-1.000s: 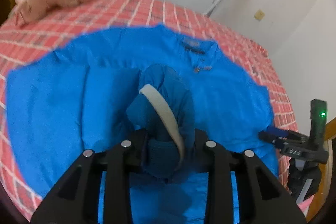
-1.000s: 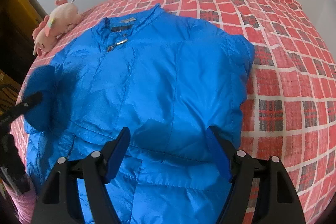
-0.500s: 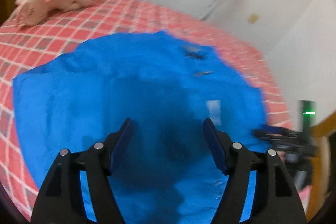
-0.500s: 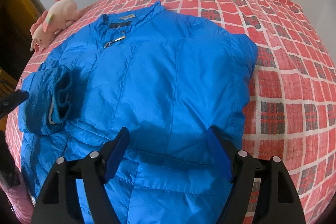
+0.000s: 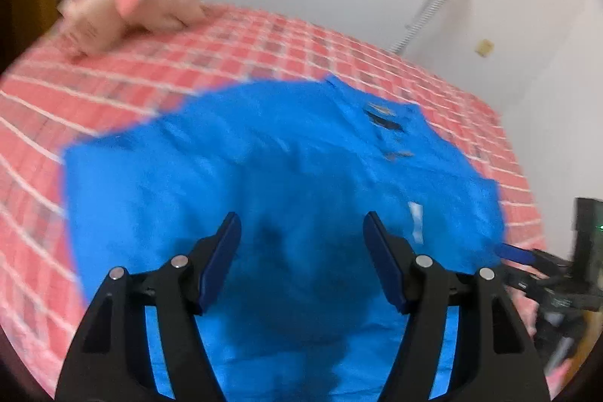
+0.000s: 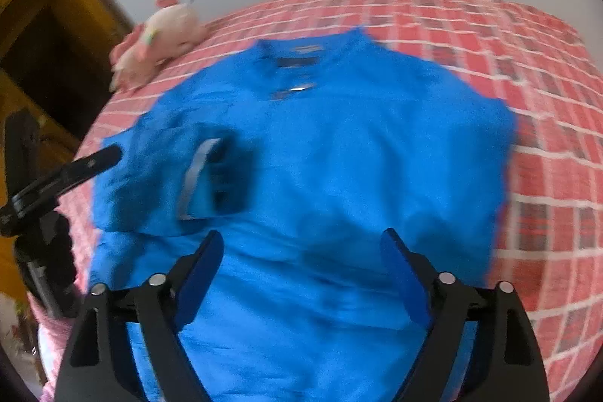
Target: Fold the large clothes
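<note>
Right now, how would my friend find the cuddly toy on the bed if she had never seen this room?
Start at the big bed with the red checked cover, where a bright blue jacket lies spread out. Look past the jacket's collar to the far corner of the bed by the white wall: there lies the plush toy. It is the only soft, pale pink thing there, with darker pink trim.

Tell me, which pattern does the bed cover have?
The bed cover has a red check with white lines, clearest in the right wrist view.

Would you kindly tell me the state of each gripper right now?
Left gripper: open, just released, nothing held above the puffy blue jacket.
Right gripper: open, jaws just widened, nothing held.
</note>
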`<control>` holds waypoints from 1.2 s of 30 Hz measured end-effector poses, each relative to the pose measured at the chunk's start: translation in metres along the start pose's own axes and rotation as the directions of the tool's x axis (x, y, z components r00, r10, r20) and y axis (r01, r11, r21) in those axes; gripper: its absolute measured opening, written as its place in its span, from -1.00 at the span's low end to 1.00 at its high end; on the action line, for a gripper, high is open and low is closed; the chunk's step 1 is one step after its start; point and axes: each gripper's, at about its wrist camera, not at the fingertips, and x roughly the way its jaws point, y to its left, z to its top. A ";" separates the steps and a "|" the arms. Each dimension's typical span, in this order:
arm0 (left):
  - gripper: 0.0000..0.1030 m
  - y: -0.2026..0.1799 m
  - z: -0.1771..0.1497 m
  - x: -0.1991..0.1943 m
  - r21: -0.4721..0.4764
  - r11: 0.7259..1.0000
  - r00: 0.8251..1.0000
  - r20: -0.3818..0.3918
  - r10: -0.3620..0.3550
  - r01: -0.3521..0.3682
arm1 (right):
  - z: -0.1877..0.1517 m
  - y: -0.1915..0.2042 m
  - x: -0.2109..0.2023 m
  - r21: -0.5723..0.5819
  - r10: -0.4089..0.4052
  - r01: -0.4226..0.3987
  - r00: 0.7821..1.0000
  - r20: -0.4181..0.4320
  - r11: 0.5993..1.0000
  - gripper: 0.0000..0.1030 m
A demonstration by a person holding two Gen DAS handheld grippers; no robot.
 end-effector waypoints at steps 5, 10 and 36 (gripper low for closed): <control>0.31 0.013 0.008 -0.004 -0.023 0.993 0.993 0.008 0.118 -0.118 | 0.022 0.040 0.036 -0.027 0.035 -0.038 0.994 -0.104 0.999 0.68; 0.31 0.042 0.022 -0.018 -0.096 0.979 0.981 0.058 0.185 -0.179 | 0.038 0.062 0.075 -0.019 0.065 -0.069 0.983 -0.170 0.997 0.68; 0.28 0.012 0.012 0.013 0.008 0.996 0.996 0.037 0.084 -0.084 | 0.007 -0.064 -0.036 0.194 -0.077 0.055 0.991 0.106 0.979 -0.64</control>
